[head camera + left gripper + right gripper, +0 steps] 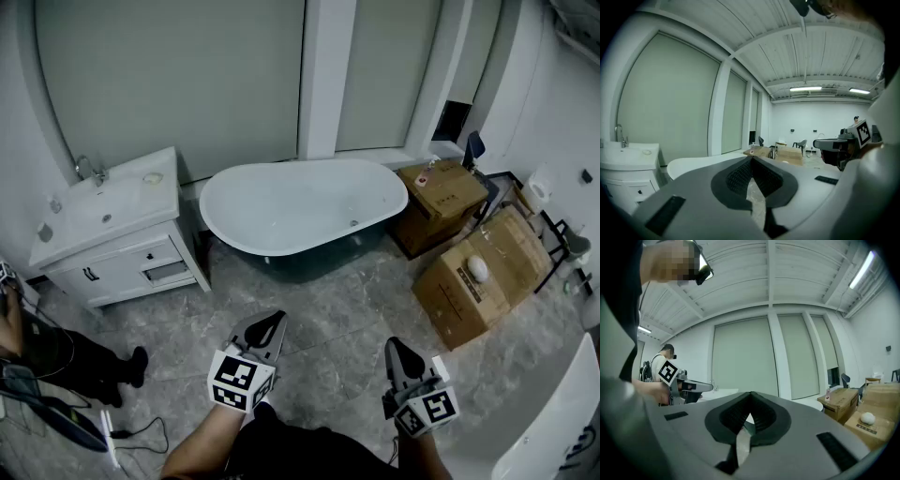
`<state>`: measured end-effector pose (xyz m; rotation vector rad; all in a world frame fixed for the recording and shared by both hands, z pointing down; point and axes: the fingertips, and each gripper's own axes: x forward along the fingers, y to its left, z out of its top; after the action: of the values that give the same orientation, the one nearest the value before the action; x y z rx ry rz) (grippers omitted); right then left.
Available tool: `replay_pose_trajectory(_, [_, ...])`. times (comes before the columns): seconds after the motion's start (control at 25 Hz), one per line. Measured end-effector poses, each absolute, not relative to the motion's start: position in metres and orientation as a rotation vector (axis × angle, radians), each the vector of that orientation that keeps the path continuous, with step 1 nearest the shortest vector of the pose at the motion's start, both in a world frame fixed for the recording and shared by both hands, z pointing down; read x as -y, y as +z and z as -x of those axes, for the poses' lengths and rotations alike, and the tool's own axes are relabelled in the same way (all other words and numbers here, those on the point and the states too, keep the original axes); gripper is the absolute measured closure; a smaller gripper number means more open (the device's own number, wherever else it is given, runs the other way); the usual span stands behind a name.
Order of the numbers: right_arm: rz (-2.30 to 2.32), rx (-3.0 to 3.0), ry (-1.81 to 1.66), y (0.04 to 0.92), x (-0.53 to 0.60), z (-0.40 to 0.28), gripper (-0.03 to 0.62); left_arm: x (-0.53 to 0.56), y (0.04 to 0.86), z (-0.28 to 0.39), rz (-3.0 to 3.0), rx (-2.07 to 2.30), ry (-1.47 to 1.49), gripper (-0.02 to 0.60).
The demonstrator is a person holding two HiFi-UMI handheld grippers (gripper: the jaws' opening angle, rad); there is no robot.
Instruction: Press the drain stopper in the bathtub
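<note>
The white oval bathtub stands on the grey floor by the window wall. A small metal drain fitting shows inside it near the right end. My left gripper and right gripper hover low in the head view, well short of the tub. Both are shut with nothing between the jaws. In the left gripper view the left gripper points level over the tub rim. The right gripper in its own view is also held level, with the tub's end beyond it.
A white vanity with sink and tap stands left of the tub. Cardboard boxes are stacked at its right. A person's dark legs and cables lie at the left edge. Another white tub rim sits at the bottom right.
</note>
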<state>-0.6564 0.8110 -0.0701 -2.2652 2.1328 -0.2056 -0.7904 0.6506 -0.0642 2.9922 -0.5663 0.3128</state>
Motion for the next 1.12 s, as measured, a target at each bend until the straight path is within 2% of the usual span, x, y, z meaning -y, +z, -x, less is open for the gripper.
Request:
replay_pose_trajectory(0.32, [2.239, -2.099, -0.205, -0.074, -0.846, 0.64, 0.583, -0.695, -0.058, 0.77, -2.991, 0.524, 0.359, 0.568])
replay_pose_trajectory(0.72, [2.09, -2.176, -0.12, -0.1, -0.885, 0.659, 0.58, -0.74, -0.081, 0.765, -3.035, 0.535, 0.313, 0.568])
replay_pose_trajectory(1.12, [2.2, -2.148, -0.25, -0.057, -0.92, 0.64, 0.58, -0.782, -0.06, 0.752, -3.032, 0.514, 0.375, 0.568])
